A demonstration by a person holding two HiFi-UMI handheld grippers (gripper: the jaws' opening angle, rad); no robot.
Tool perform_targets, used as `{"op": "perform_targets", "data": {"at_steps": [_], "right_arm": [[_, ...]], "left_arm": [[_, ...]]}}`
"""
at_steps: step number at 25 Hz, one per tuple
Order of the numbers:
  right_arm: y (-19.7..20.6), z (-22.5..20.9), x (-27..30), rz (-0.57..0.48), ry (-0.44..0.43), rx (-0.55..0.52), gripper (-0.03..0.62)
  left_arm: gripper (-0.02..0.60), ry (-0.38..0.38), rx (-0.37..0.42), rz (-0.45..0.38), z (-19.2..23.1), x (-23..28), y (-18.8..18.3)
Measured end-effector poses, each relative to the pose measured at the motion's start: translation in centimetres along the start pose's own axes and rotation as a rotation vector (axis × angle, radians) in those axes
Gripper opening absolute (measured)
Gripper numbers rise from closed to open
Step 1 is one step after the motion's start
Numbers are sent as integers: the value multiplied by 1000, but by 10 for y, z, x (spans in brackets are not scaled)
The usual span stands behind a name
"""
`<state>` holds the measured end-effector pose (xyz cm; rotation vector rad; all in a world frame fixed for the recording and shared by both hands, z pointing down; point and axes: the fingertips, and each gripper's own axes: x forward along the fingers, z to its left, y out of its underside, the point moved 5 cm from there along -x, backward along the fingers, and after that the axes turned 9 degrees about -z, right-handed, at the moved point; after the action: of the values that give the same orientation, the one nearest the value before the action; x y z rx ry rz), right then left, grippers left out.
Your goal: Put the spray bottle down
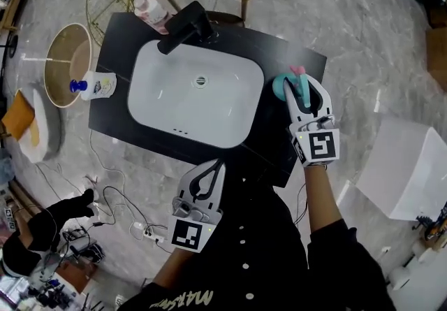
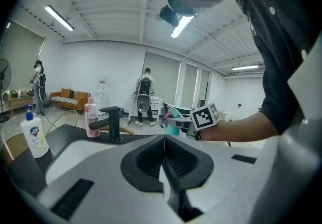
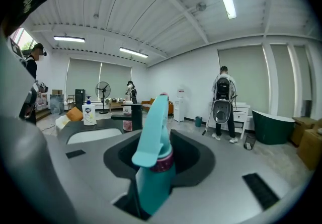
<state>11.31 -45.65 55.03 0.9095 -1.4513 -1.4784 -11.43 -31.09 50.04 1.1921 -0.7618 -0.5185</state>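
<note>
over the counter's [image 1: 279, 58] right end, beside the sink [image 1: 150, 68]: spray bottle [image 3: 151, 167], teal, upright, body clamped between the right gripper's [image 1: 302, 87] part-spread jaws, likely so its base lands flat; left gripper [image 1: 214, 166], jaws pressed together, empty, held clear

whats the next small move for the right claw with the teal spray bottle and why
Probably lower the right claw straight down: it is shut on the spray bottle above the black countertop just right of the basin, and no view shows the base resting yet.
</note>
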Motion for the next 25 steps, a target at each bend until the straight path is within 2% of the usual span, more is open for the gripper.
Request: {"op": "perform_targets", "data": {"at_steps": [9,21,22,25], "right_arm": [[18,-9,32,8,-18,3,125],[31,-11,44,40,-27,21,130],[31,-11,44,45,-29,17,133],[29,-10,41,55,-34,19,201]], "left_arm": [[15,13,-32,53,11,15,22],[15,-14,-63,75,15,16,33],[15,-18,-64,70,15,17,33],[15,-23,-57,57,15,16,29]]}}
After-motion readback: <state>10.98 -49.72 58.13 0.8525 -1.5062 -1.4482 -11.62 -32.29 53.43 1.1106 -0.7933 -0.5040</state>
